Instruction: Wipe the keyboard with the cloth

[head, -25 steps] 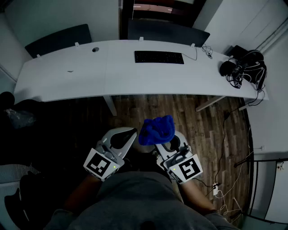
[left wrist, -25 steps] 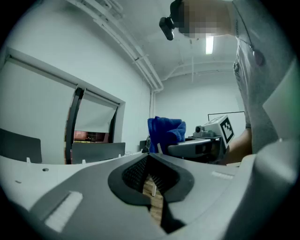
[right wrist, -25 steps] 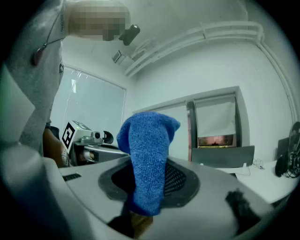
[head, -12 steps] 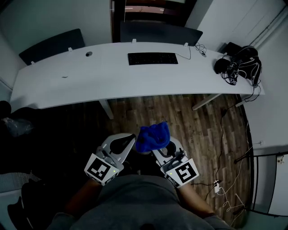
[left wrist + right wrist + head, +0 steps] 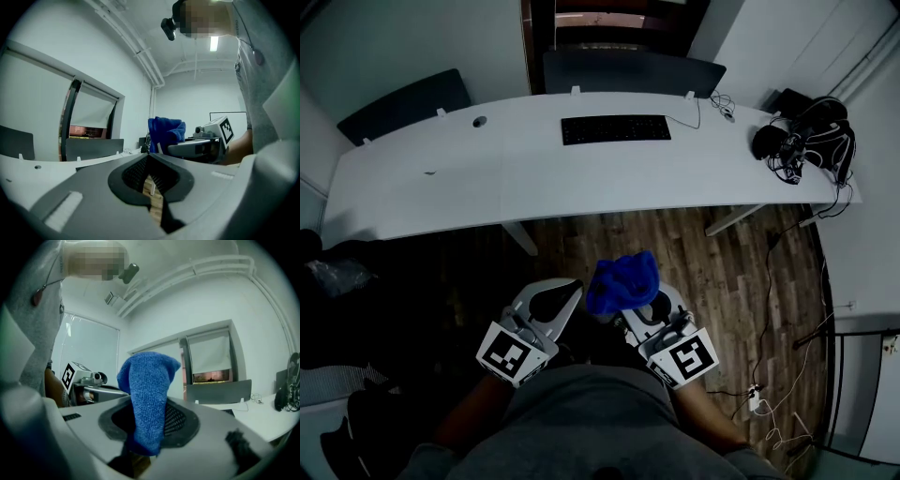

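Right gripper (image 5: 634, 309), jaws clamped on the blue cloth (image 5: 623, 279), beside the left gripper (image 5: 568, 294), jaws pressed together and empty, well apart from the keyboard (image 5: 614, 129) on the white desk (image 5: 487, 178).

The person wears a plain grey top (image 5: 581, 422) that leaves the forearms bare, and a thin cord (image 5: 50, 284) with a small round bead (image 5: 35, 299) hangs down its front. Each hand carries a pale grey tool, the left tool (image 5: 566, 289) and the right tool (image 5: 636, 307). Both have smooth rounded shells, a dark ribbed hollow at the jaws and a white cube (image 5: 508, 353) bearing black square markers.
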